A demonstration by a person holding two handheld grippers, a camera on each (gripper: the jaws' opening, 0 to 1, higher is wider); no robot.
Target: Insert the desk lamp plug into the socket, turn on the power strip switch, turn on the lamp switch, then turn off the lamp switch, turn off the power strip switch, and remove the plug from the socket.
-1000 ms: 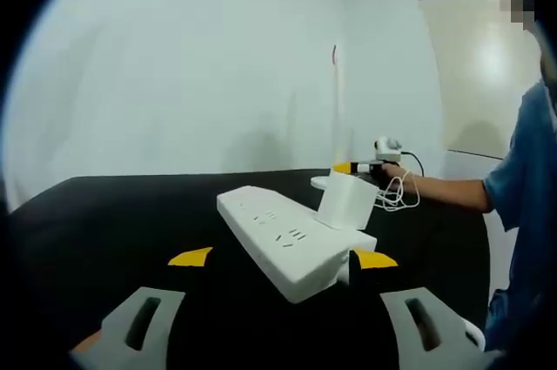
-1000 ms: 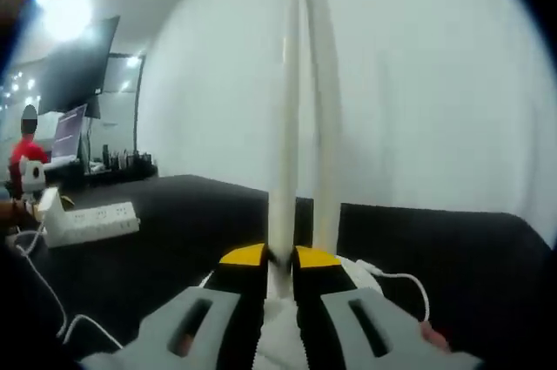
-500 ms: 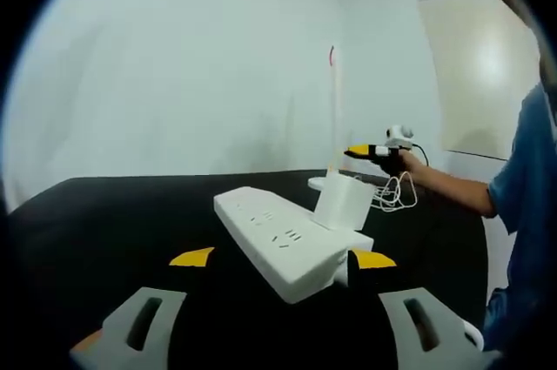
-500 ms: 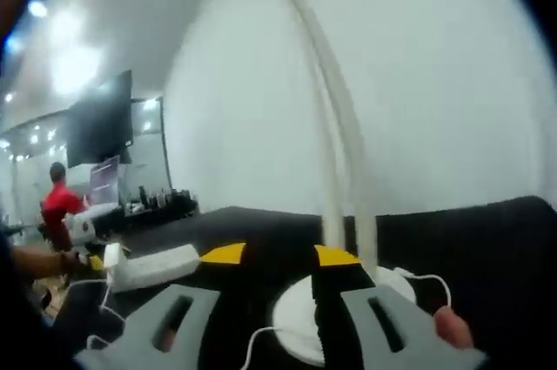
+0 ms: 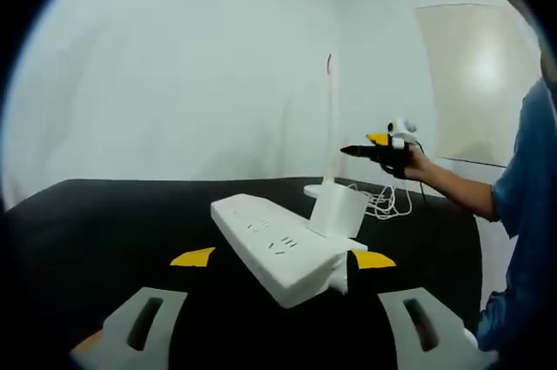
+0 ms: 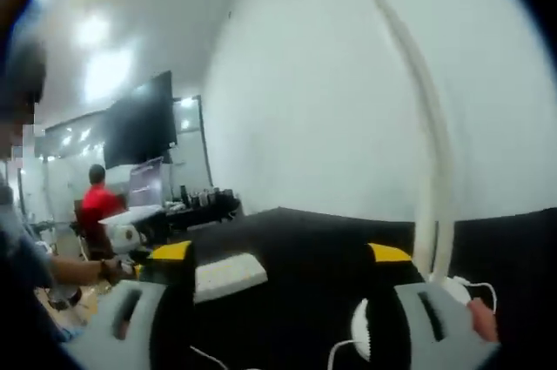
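Note:
The white power strip (image 5: 270,244) lies on the black table (image 5: 104,222), with the lamp's white plug block (image 5: 335,211) standing in a socket near its close end. That end lies between the tips of my left gripper (image 5: 283,259), which is open. Behind it rises the lamp's thin white stem (image 5: 329,126) from a round base (image 5: 318,189). A hand holds my right gripper (image 5: 361,150) in the air right of the stem. In the right gripper view the right gripper (image 6: 278,252) is wide open and holds nothing; the lamp stem (image 6: 426,135) stands to its right, the power strip (image 6: 228,272) beyond.
The lamp's white cable (image 5: 392,200) lies coiled on the table by the base. A white wall stands behind the table. At the far left of the right gripper view, a person in red (image 6: 97,205) sits near a dark monitor (image 6: 139,131).
My right gripper, shut around the lamp stem a second ago, has opened wide, pulled back and risen. The left gripper and the power strip have hardly moved.

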